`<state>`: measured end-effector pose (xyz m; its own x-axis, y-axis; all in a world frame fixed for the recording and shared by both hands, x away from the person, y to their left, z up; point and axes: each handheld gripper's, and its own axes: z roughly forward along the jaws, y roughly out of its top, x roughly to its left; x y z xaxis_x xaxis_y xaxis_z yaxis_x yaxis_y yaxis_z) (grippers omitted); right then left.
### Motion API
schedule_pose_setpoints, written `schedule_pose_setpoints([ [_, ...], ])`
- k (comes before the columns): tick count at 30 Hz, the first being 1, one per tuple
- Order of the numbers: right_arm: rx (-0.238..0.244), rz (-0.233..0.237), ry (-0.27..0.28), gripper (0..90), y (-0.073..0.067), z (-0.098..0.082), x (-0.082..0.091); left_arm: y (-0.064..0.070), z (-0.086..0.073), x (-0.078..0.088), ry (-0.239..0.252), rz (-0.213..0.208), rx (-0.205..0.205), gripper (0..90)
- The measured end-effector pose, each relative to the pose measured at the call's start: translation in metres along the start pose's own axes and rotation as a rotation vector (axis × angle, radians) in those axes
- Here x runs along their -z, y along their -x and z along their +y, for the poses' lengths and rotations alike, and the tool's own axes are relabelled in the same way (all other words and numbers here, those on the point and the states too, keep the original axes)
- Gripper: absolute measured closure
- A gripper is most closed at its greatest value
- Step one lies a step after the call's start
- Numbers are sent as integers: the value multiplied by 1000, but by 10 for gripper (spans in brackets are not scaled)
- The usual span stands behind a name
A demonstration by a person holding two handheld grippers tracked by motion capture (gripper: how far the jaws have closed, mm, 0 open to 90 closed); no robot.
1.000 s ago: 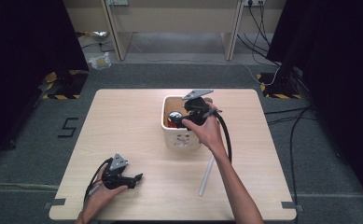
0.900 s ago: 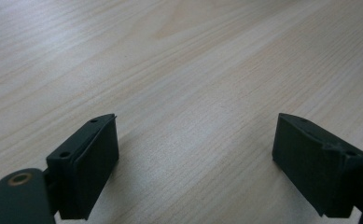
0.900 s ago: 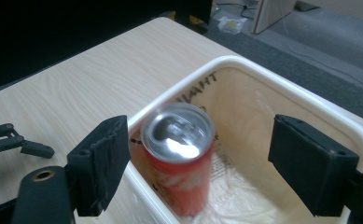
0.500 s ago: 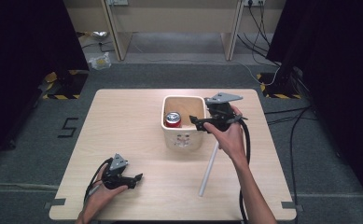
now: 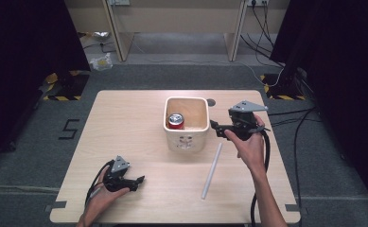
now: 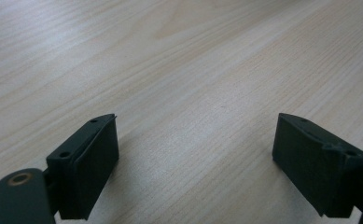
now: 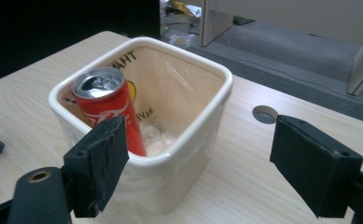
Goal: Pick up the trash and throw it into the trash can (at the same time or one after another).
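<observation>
Right gripper (image 5: pixel 214 127) hangs just off the tub's three o'clock side, jaws spread wide with nothing between them. In the right gripper view (image 7: pixel 195 163) those black jaws frame the cream tub (image 7: pixel 188 154) and the red can (image 7: pixel 109 112) inside it. The can stands upright, leaning a touch, in the tub's nine o'clock corner in the high view (image 5: pixel 175 121), silver top up, pull-tab end showing.

Left gripper (image 5: pixel 136 180) sits low at the table's seven o'clock, held in the left hand (image 5: pixel 101 196), jaws parted over bare wood grain; in the left gripper view (image 6: pixel 195 158) there is only tabletop between them.

Around the work: a pale stick or tube (image 5: pixel 212 171) lies on the table (image 5: pixel 125 123) at about five o'clock from the tub, well clear of both grippers. A round cable hole (image 7: pixel 265 114) sits in the tabletop just past the tub. Nothing stands between the right gripper and the tub wall.

Writing: the tub's inner wall carries dark printed letters, partly hidden by the can, too broken up to read in full. A small dark print marks the outer face (image 5: pixel 186 140), too small to make out. On the floor at nine o'clock, a taped "5" (image 5: pixel 68 128).
</observation>
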<state>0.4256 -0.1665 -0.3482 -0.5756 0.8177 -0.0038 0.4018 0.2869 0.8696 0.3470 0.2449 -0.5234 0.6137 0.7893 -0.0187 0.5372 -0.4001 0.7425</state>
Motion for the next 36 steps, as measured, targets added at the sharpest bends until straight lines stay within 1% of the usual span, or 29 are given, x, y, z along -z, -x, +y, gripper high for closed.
schedule_pose_setpoints([
  [8, -13, -26, -16, 193, 7, -14, 4, 0, 0, 0, 0, -1, 2, 137],
  [11, -12, -30, -24, 193, 7, -19, 5, 0, 0, 0, 0, -1, 2, 136],
  [17, 9, -34, -33, 183, 4, -30, 7, 0, 0, 0, 1, -1, 2, 137],
  [21, -5, -37, -31, 171, 2, -39, 10, 0, 0, 0, 0, -1, 2, 137],
  [22, -1, -38, -33, 171, 2, -40, 10, 0, 0, 0, 1, 0, 2, 136],
  [23, 11, -43, -34, 171, 2, -42, 11, 0, 0, 0, 1, -1, 2, 137],
  [25, 15, -60, -27, 171, 1, -43, 14, 0, 0, 0, 1, 0, 2, 137],
  [27, 11, -55, -19, 170, -1, -45, 16, 0, 0, 0, 0, -1, 2, 136],
  [33, 1, -51, -19, 159, -5, -57, 14, 0, 0, 0, 0, -1, 2, 137],
  [35, 4, -49, -36, 159, -7, -61, 13, 0, 0, 0, 0, -1, 2, 137],
  [36, 5, -51, -34, 158, -8, -64, 12, 0, 0, 0, 0, -1, 2, 137],
])
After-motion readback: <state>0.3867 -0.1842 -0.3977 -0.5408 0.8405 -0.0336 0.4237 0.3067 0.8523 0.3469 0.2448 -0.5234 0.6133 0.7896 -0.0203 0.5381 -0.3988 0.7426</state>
